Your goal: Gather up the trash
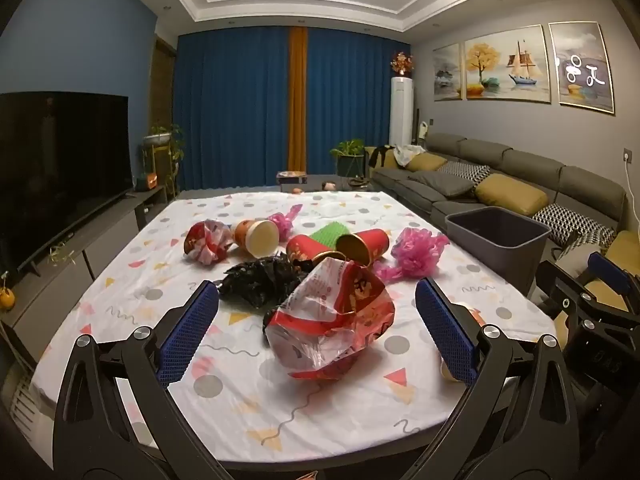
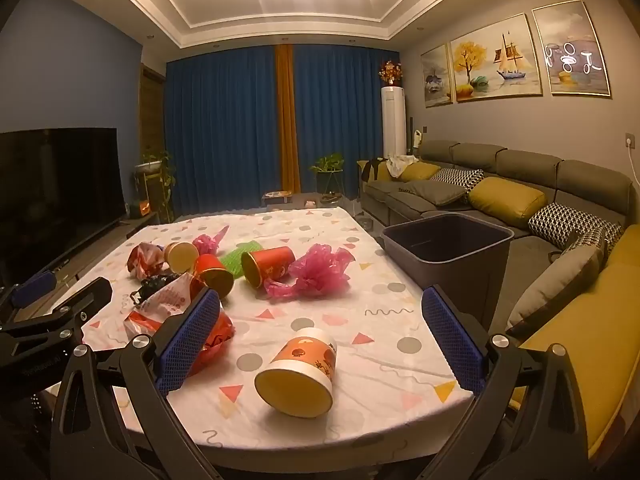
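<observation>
Trash lies on a table with a patterned cloth (image 1: 248, 420). My left gripper (image 1: 316, 320) is open, its fingers on either side of a crumpled red and white plastic bag (image 1: 332, 328), with a black bag (image 1: 260, 280) just beyond. My right gripper (image 2: 320, 328) is open and empty above an orange and white paper cup (image 2: 300, 372) lying on its side. Further off lie red cups (image 2: 268, 266), pink bags (image 2: 316, 270), a green item (image 2: 240, 262) and another cup (image 1: 258, 236). A grey bin (image 2: 452, 256) stands at the table's right edge.
A grey sofa with yellow and patterned cushions (image 2: 508, 200) runs along the right wall behind the bin. A TV (image 1: 60, 160) on a low cabinet is on the left. Blue curtains and plants are at the back. The right gripper's body shows in the left view (image 1: 592, 312).
</observation>
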